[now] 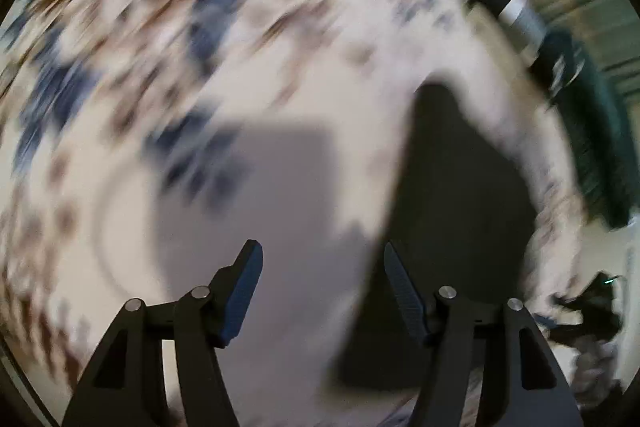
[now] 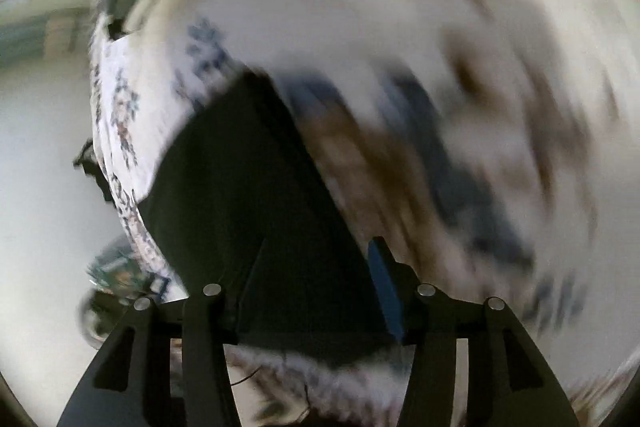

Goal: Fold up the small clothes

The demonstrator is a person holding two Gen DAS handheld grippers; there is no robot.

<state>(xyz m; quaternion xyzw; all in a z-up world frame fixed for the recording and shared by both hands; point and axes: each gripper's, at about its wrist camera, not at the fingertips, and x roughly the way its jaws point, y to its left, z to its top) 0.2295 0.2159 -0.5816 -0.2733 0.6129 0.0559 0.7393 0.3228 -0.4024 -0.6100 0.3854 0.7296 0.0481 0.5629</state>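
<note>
Both views are smeared by motion. A dark garment (image 1: 452, 207) lies flat on a white cloth with blue and brown flowers (image 1: 160, 27). My left gripper (image 1: 322, 267) hangs open over the garment's left edge, with nothing between its fingers. In the right wrist view the same dark garment (image 2: 248, 187) fills the lower middle. My right gripper (image 2: 316, 267) stands above it with its jaws apart; its blue-padded right finger (image 2: 384, 287) is near the garment's right edge. I see no fabric pinched by either gripper.
The flowered cloth (image 2: 400, 27) covers the whole work surface. A black and silver device (image 1: 508, 7) and a dark green sleeve (image 1: 592, 131) are at the right of the left wrist view. Dark clutter (image 1: 592, 307) lies past the cloth's edge, over pale floor (image 2: 40, 187).
</note>
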